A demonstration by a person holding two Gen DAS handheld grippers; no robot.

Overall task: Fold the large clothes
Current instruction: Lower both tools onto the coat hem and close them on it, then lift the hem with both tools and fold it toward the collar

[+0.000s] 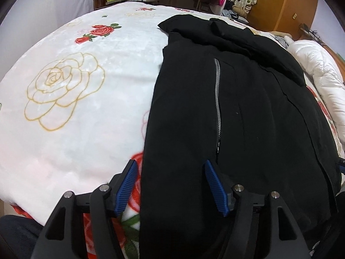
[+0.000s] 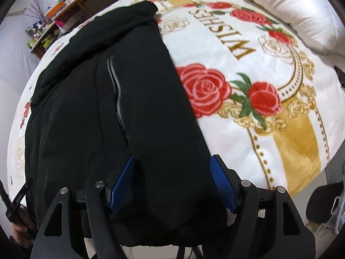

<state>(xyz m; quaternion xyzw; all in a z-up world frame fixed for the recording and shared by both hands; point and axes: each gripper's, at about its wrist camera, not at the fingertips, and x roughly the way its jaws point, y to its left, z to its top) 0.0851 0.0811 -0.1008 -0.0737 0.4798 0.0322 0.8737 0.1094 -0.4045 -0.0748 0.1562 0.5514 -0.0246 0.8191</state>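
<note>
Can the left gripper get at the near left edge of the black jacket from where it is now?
Probably yes. The left gripper has its jaws open, straddling the black jacket at its left edge on the floral blanket. Nothing lies between the pads and the fabric.

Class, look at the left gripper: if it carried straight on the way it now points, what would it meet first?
Most likely the left edge of the black zip-pocket jacket, which lies between the open left gripper fingers, on the white rose-patterned blanket. Depth is hard to judge.
</note>
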